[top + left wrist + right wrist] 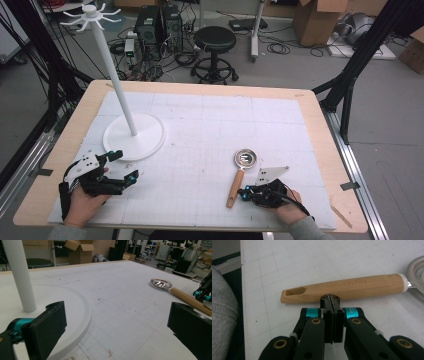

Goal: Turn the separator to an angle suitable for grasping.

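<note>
A small metal strainer (pixel 246 158) with a wooden handle (pixel 235 188) lies on the white gridded mat, right of centre. In the right gripper view the handle (pixel 342 288) lies crosswise just beyond my right gripper (pixel 330 298), whose jaws are pressed together with nothing between them. The high view has that right gripper (pixel 244 194) beside the handle's near end. My left gripper (pixel 124 165) rests near the front left, open and holding nothing, close to the white stand base (pixel 134 136). In the left gripper view the strainer (pixel 161 283) lies far to the right.
A tall white pole (pixel 112 67) with a hook crown rises from the round base (pixel 75 312) at the left. The wooden table edge (pixel 330 165) borders the mat. Beyond the table stand a black stool (pixel 215 40), computer towers, cables and cardboard boxes.
</note>
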Motion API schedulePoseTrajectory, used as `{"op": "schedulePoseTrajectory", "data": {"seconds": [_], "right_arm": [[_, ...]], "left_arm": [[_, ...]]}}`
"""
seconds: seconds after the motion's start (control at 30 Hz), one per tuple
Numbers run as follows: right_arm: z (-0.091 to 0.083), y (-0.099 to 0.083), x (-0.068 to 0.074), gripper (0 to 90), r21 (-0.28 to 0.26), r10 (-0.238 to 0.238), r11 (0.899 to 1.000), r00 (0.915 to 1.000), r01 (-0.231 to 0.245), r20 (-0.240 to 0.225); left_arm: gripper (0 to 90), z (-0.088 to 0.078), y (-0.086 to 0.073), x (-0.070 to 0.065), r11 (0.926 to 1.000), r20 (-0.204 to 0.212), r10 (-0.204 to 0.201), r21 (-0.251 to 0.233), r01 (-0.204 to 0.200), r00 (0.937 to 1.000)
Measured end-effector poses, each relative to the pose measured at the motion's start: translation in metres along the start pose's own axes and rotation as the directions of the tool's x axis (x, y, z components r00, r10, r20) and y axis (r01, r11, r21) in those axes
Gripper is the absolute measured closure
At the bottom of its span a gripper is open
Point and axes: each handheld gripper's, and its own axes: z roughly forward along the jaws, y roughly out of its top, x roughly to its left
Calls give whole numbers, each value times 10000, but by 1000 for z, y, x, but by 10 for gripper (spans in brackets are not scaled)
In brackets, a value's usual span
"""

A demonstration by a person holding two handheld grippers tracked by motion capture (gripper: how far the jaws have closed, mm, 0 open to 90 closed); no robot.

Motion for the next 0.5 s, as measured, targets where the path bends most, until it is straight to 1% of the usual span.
{"op": "schedulePoseTrajectory", "data": {"seconds": [0.3,0.33,0.37,0.43,0.5], "right_arm": [[10,8,2,900,-36,-127,9999,9999,127,-62],[11,8,1,900,-67,-233,9997,9997,233,-30],[11,9,2,900,-11,-135,9999,9999,134,-35],[14,11,2,900,-93,-260,9996,9997,260,7],[15,13,3,900,-5,-181,9998,9998,181,6]], "left_arm": [[27,-3,0,-1,10000,20,20,58,-20,10000],[27,-3,0,-2,10000,26,26,64,-26,10000],[27,-3,0,-2,10000,15,20,58,-20,10000],[27,-3,0,-2,10000,27,-13,36,13,10000],[27,-4,0,-2,10000,18,-19,27,19,10000]]}}
